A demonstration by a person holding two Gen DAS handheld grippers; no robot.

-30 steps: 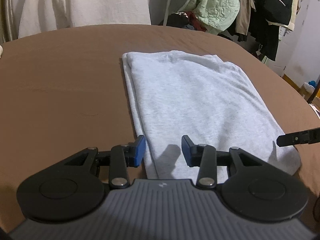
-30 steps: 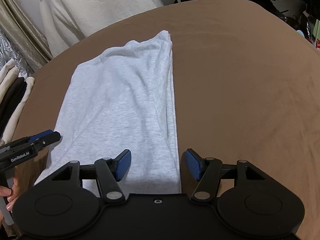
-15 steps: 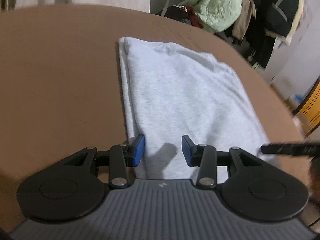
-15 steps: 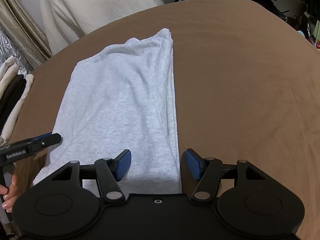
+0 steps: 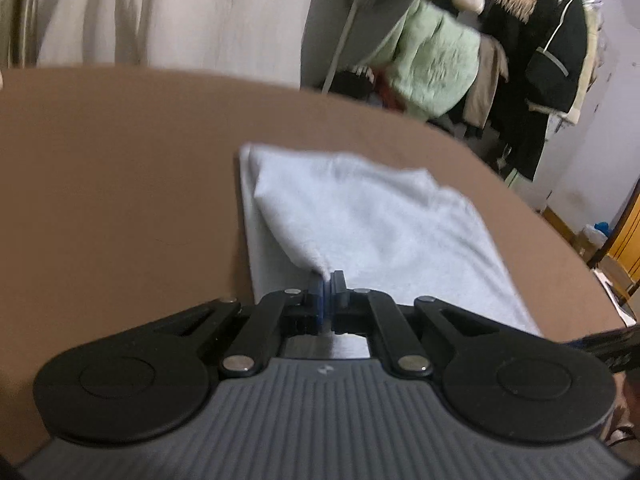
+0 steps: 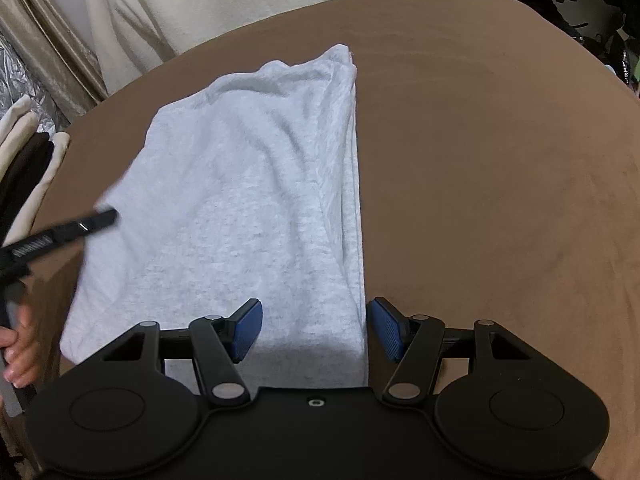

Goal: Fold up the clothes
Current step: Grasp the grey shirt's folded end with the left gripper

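Observation:
A light grey folded garment (image 6: 248, 200) lies lengthwise on the brown table (image 6: 500, 184). In the left wrist view my left gripper (image 5: 328, 280) is shut on the garment's (image 5: 380, 220) near left corner and lifts the top layer into a ridge. In the right wrist view my right gripper (image 6: 315, 330) is open, its blue pads either side of the garment's near right edge. The left gripper also shows blurred at the left of the right wrist view (image 6: 96, 222).
Coats and a pale green jacket (image 5: 436, 64) hang behind the table. A cream cloth (image 6: 168, 8) hangs at the back left. Folded clothes (image 6: 24, 152) are stacked at the left. The table's right half is bare brown cloth.
My left gripper has shut on the garment's near left corner and raised it, and its view has tilted up. My right gripper has stayed open at the near right edge.

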